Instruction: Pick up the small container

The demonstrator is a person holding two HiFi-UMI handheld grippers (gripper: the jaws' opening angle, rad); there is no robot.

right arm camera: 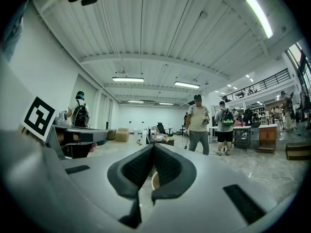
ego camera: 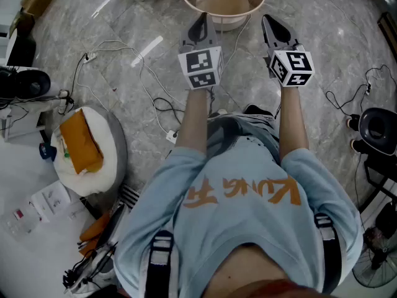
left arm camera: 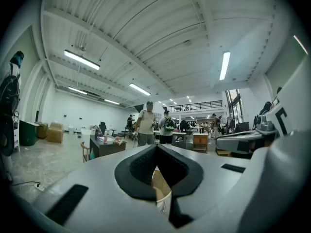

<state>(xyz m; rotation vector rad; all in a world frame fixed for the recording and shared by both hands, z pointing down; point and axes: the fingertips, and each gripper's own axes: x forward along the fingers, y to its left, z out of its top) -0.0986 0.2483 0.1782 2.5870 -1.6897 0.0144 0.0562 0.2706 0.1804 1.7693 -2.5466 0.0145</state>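
A round pale tub (ego camera: 223, 2) with a tan inside stands on the marble floor just ahead of both grippers in the head view. My left gripper (ego camera: 200, 22) is held level, its tip near the tub's left rim. My right gripper (ego camera: 272, 25) is level too, by the tub's right rim. The left gripper (left arm camera: 156, 147) has its dark pads meeting at the tip, with nothing between them. A bit of the tan tub (left arm camera: 163, 188) shows below the pads. The right gripper (right arm camera: 153, 147) is shut the same way, empty, with a pale rim (right arm camera: 154, 180) below it.
Loose cables (ego camera: 155, 98) trail over the floor. A white round cushion (ego camera: 108, 166) with an orange thing on it lies at the left, and a black device (ego camera: 378, 129) at the right. People (left arm camera: 146, 125) (right arm camera: 198, 123) stand far off in the hall near a dark table (left arm camera: 104, 144).
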